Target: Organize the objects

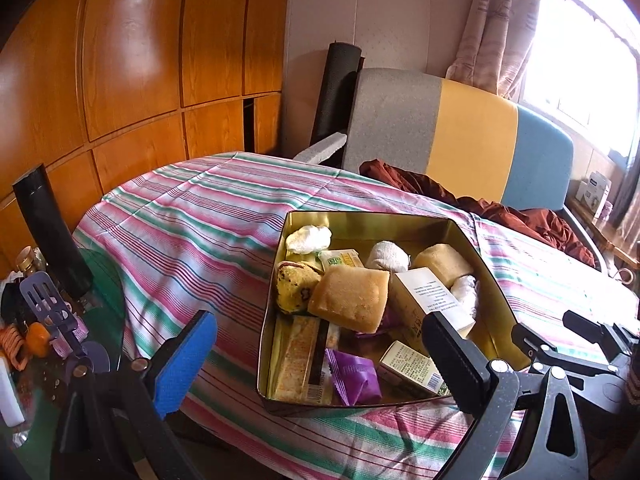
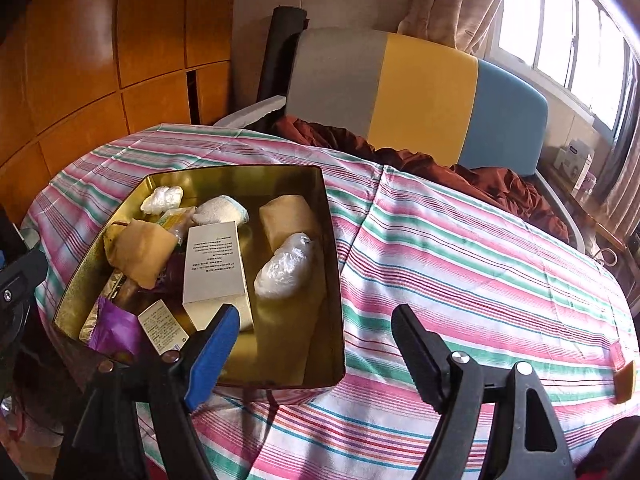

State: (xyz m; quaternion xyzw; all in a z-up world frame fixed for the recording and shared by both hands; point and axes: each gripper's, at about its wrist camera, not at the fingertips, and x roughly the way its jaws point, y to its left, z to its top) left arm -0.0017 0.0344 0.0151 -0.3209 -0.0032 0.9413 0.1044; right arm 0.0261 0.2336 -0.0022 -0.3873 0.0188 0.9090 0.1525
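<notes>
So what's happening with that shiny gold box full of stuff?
A person is tidying up with a two-finger grabber in each hand. Bread-like buns, small cartons, a purple packet and white plastic-wrapped bundles lie inside the gold tin, which sits on a striped tablecloth. Both grabbers are near the tin, and neither is holding anything: the left gripper is open, and the right gripper is open too.
</notes>
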